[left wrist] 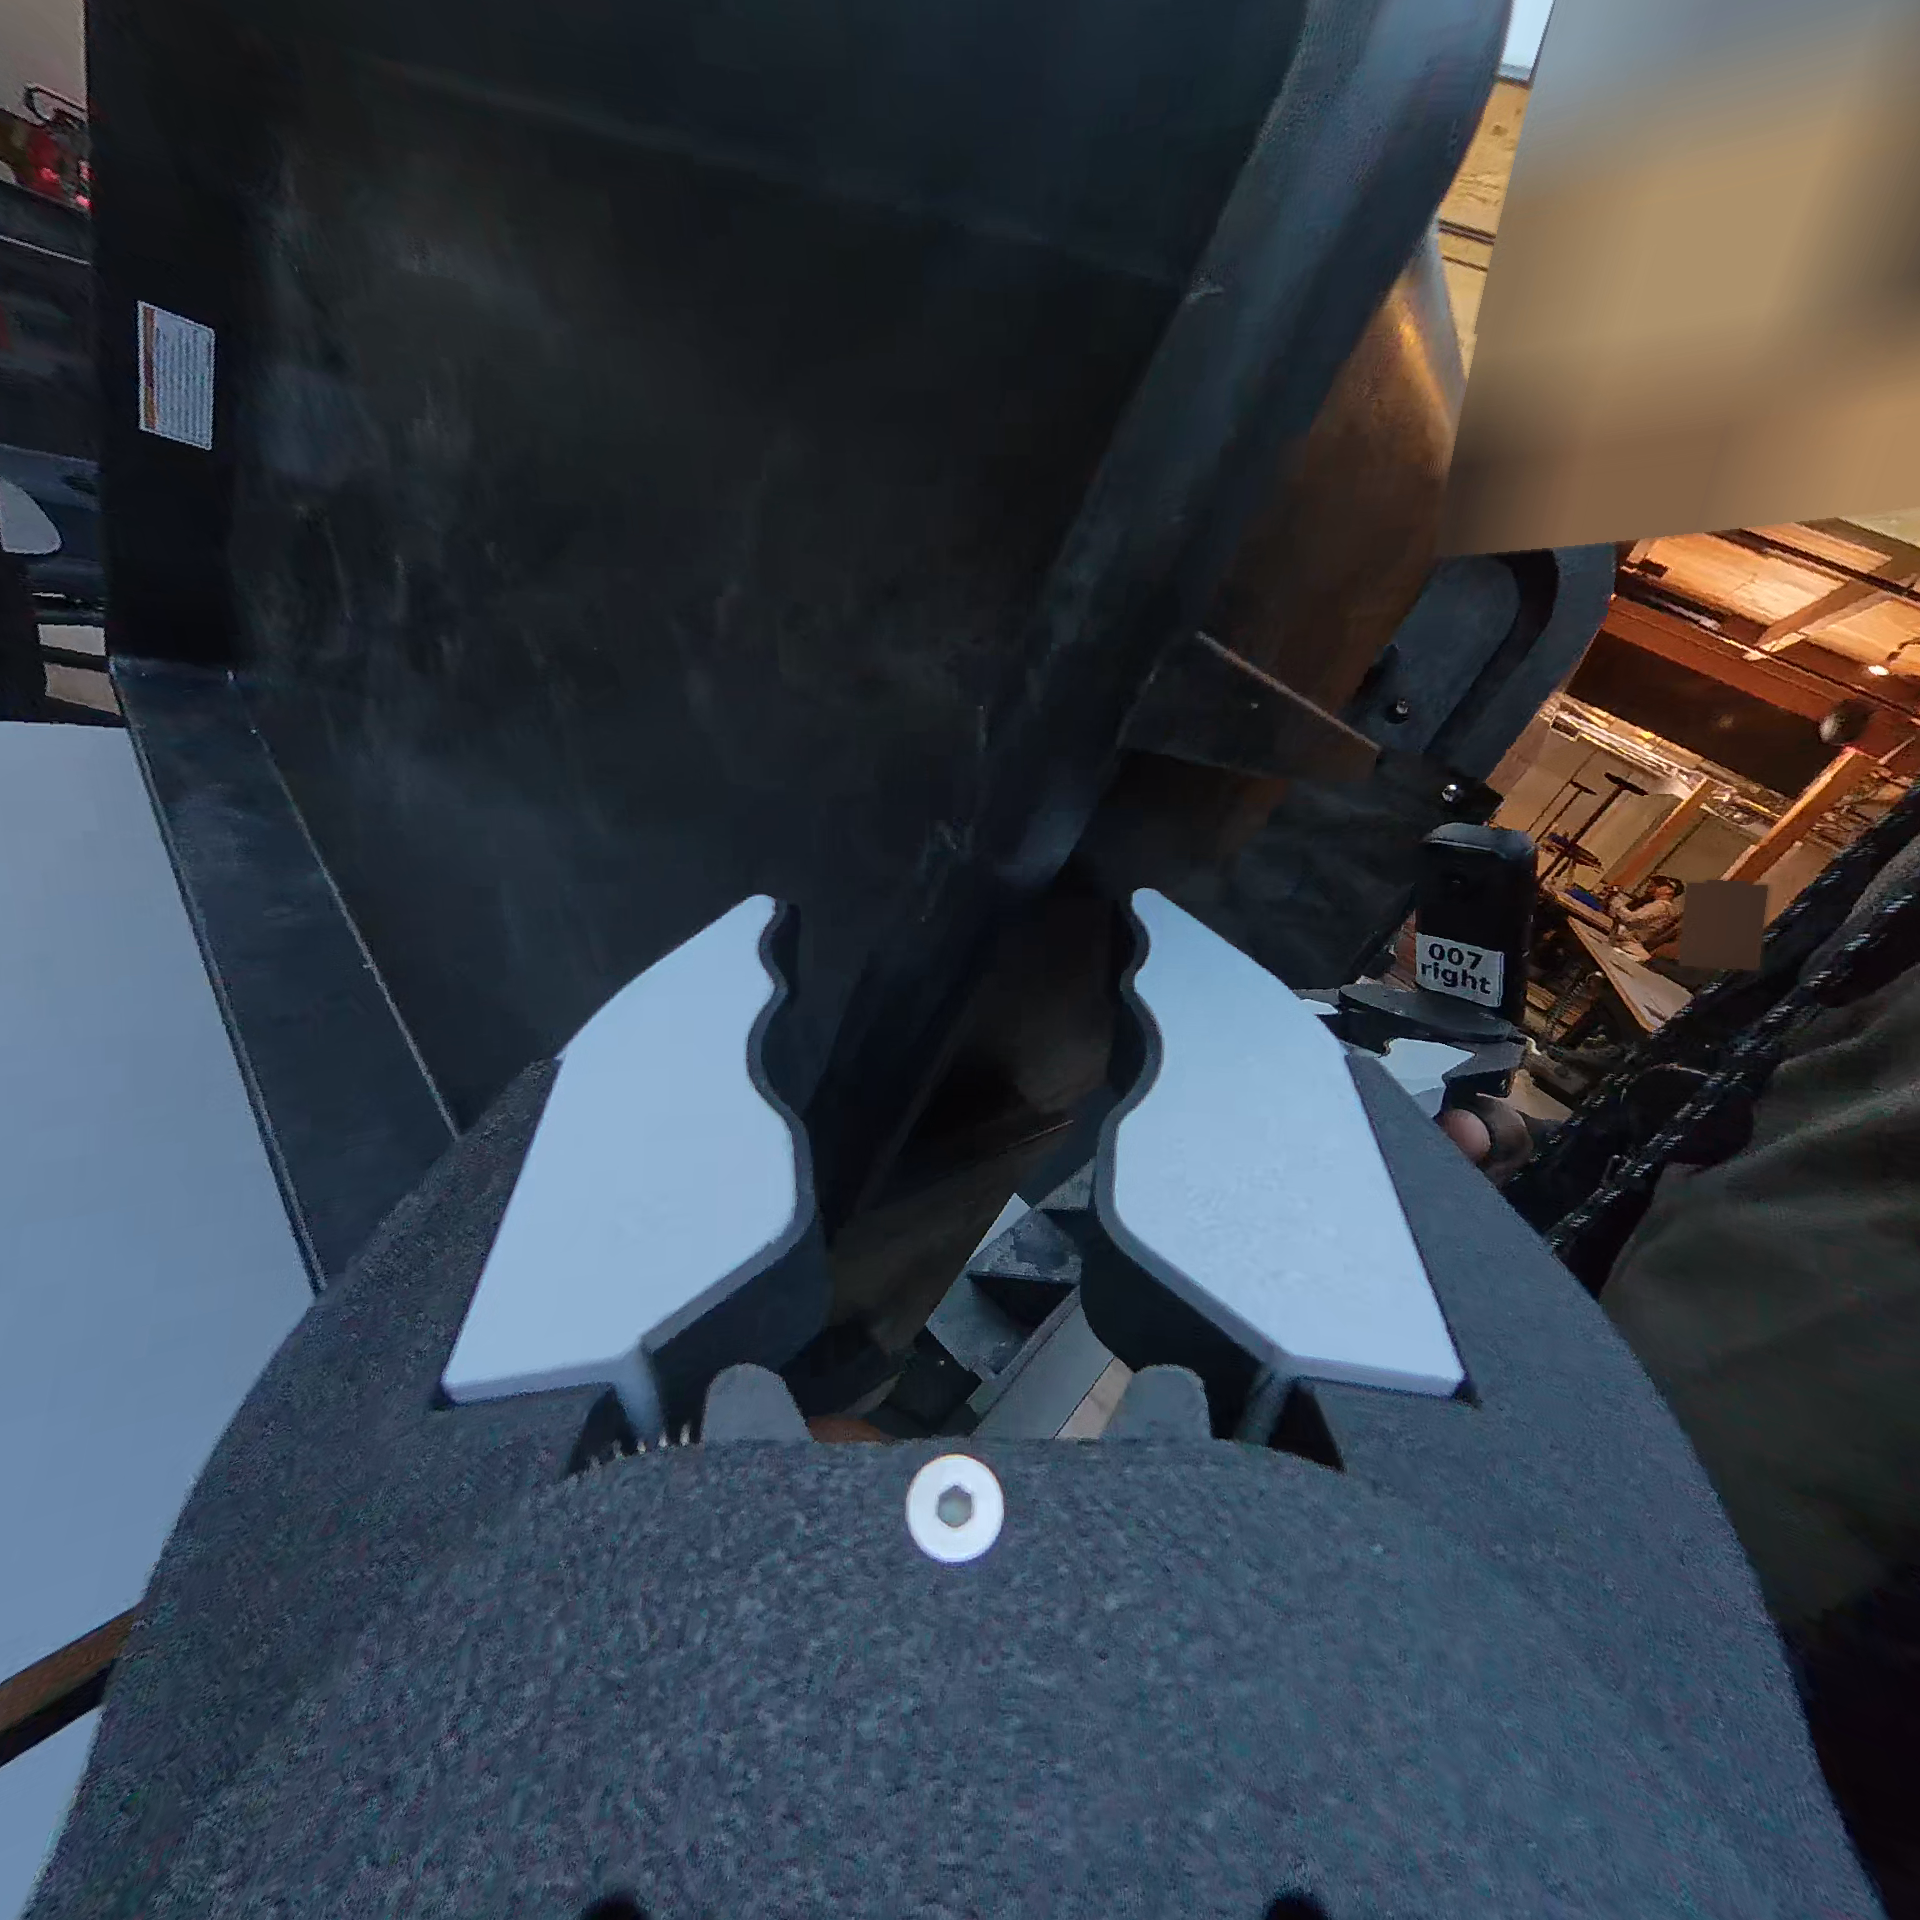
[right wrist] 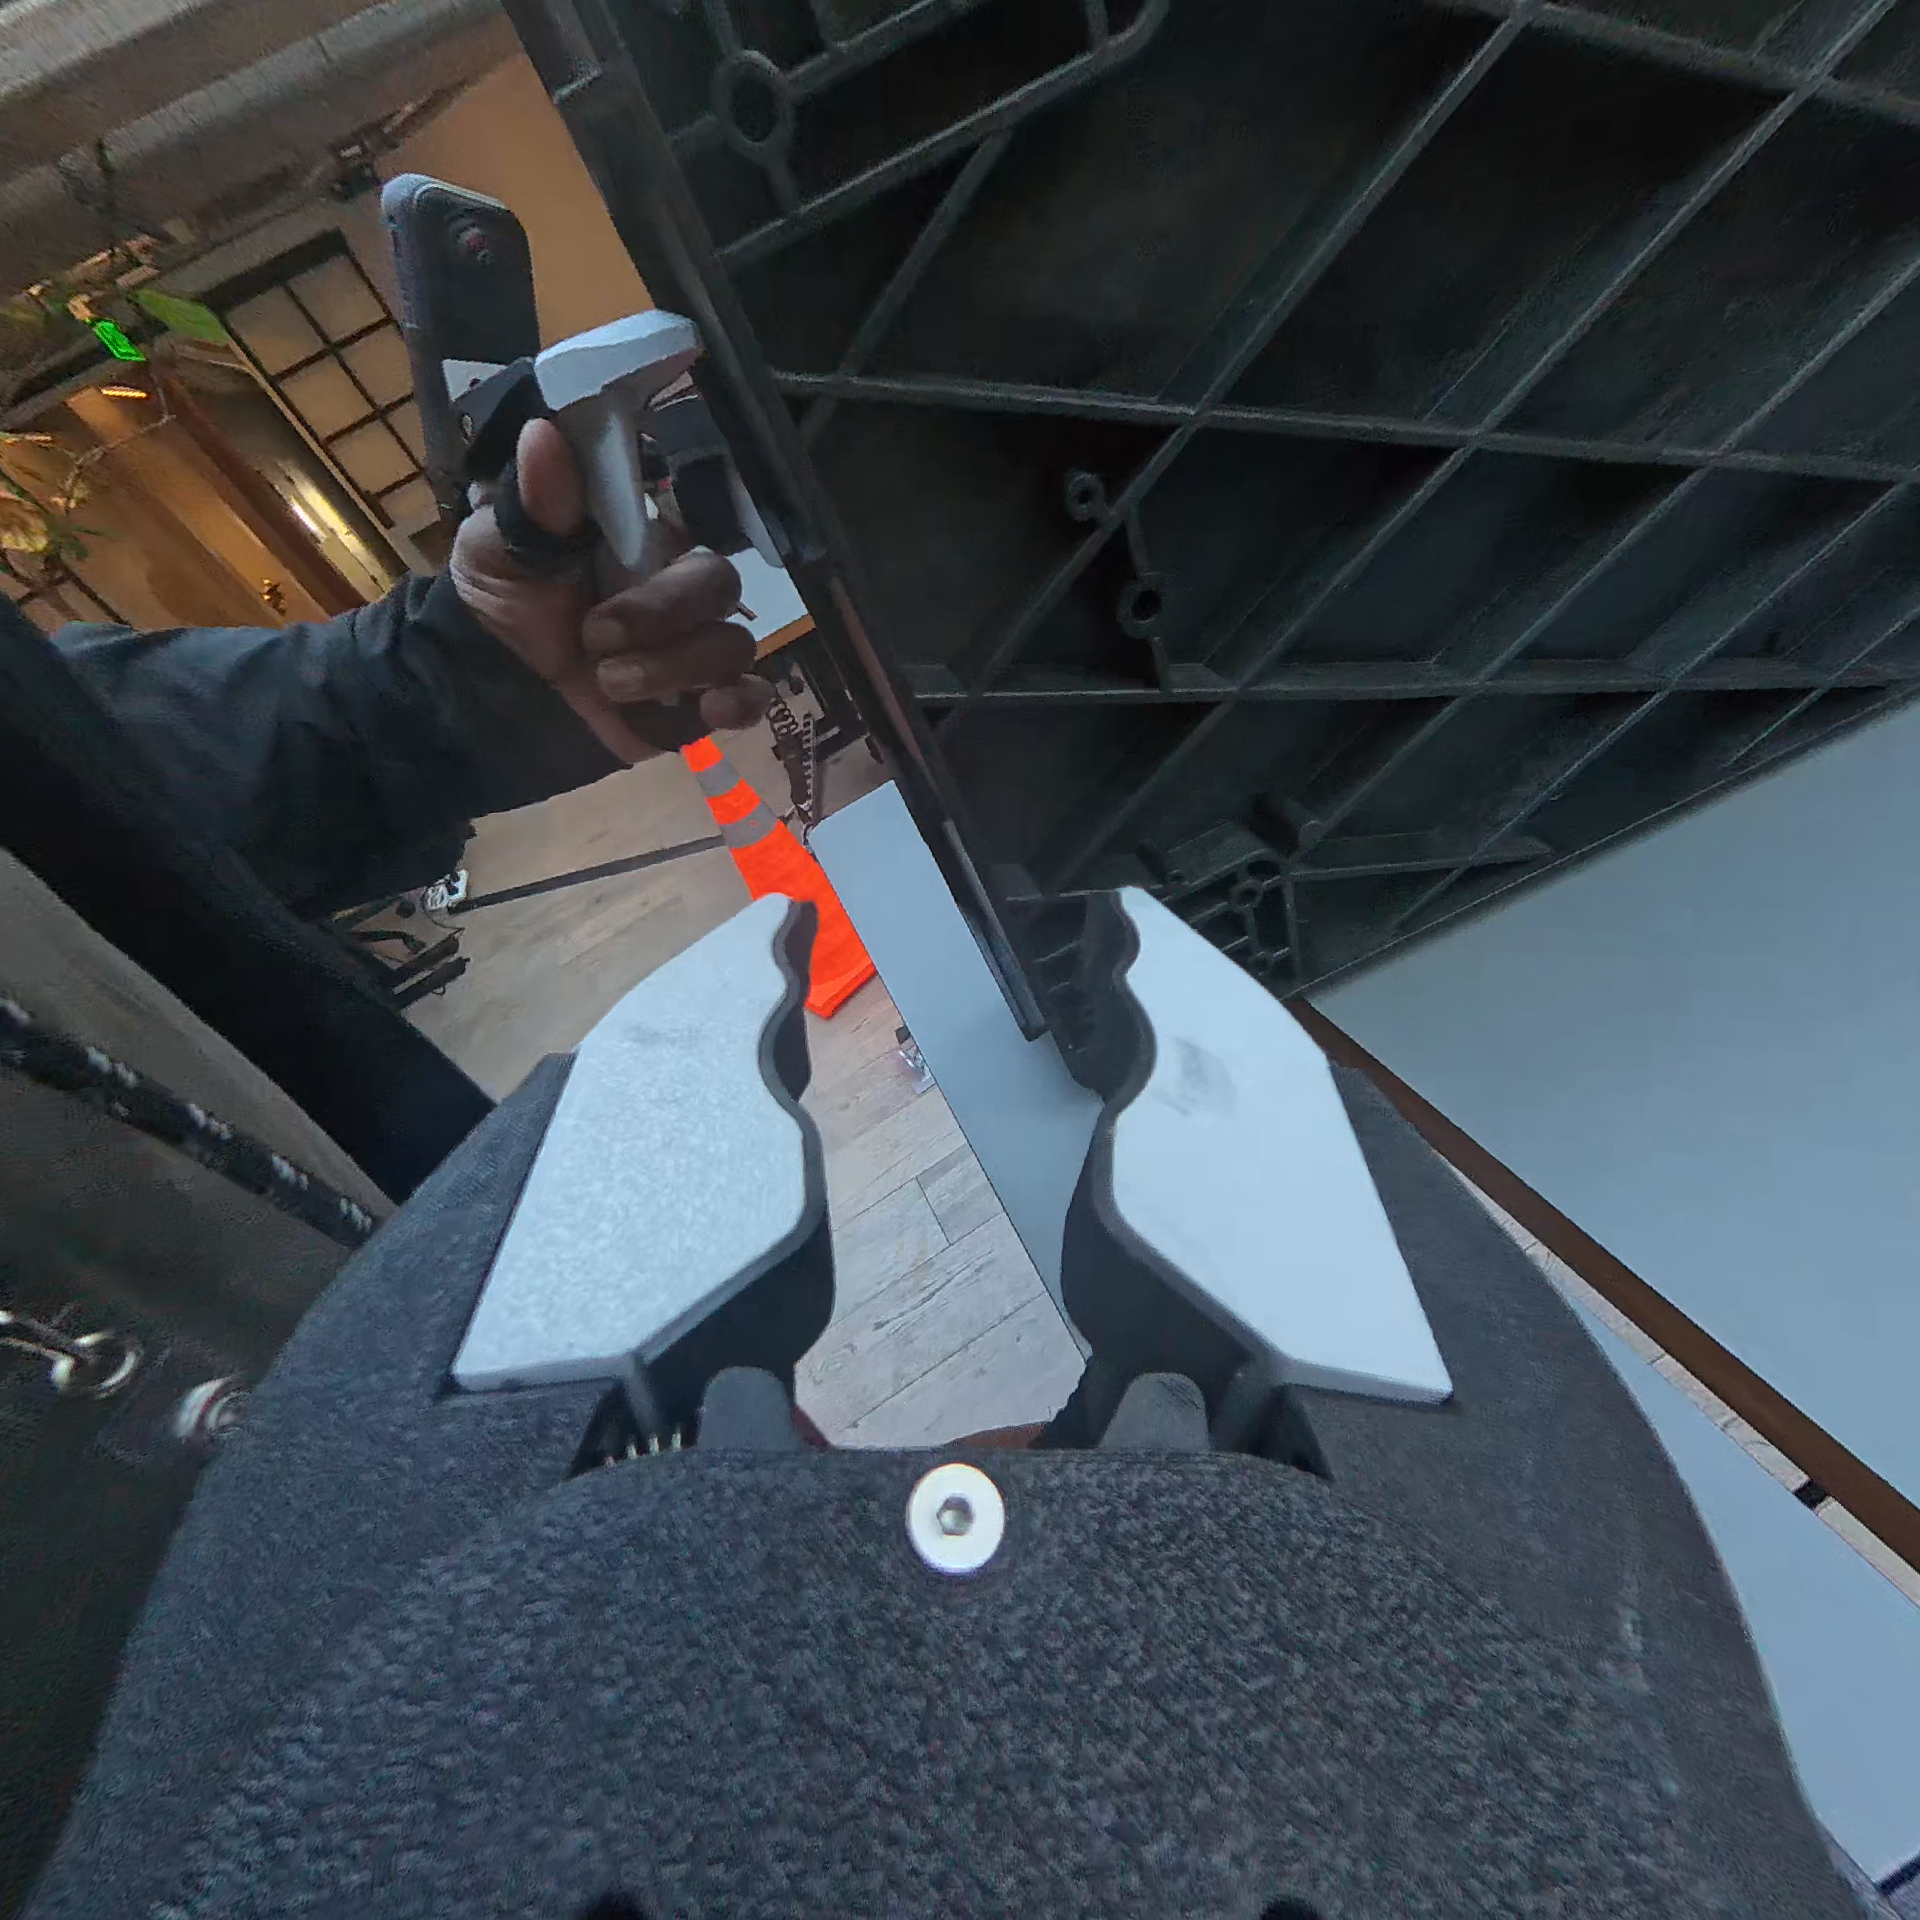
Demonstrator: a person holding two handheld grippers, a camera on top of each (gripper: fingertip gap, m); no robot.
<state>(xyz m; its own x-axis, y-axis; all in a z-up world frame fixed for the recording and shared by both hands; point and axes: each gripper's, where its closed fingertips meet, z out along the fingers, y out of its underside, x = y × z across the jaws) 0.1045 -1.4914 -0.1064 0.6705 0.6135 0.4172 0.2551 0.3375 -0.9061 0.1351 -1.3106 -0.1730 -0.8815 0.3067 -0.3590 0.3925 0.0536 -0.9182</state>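
A large black plastic bin point(left wrist: 623, 520) stands tilted on edge and fills the left wrist view with its inside wall. My left gripper point(left wrist: 953, 904) is open, with the bin's corner rim running down between its fingers. In the right wrist view the bin's ribbed underside point(right wrist: 1351, 468) shows. My right gripper point(right wrist: 956, 902) is open, and the bin's lower edge sits between its fingers, against the right finger point(right wrist: 1226, 1122). The left gripper point(right wrist: 613, 416), held by a hand point(right wrist: 613, 634), is at the bin's far edge. The right gripper point(left wrist: 1455, 966) shows beside the bin.
A white table point(right wrist: 1662, 1039) with a brown edge lies under the bin; it also shows in the left wrist view point(left wrist: 104, 1039). An orange traffic cone point(right wrist: 774, 862) stands on the wood floor beyond. A white sticker point(left wrist: 175, 376) is on the bin's rim. A person's dark sleeve point(right wrist: 260, 727) is at left. Spacing between my two grippers at the tips: around 20 centimeters.
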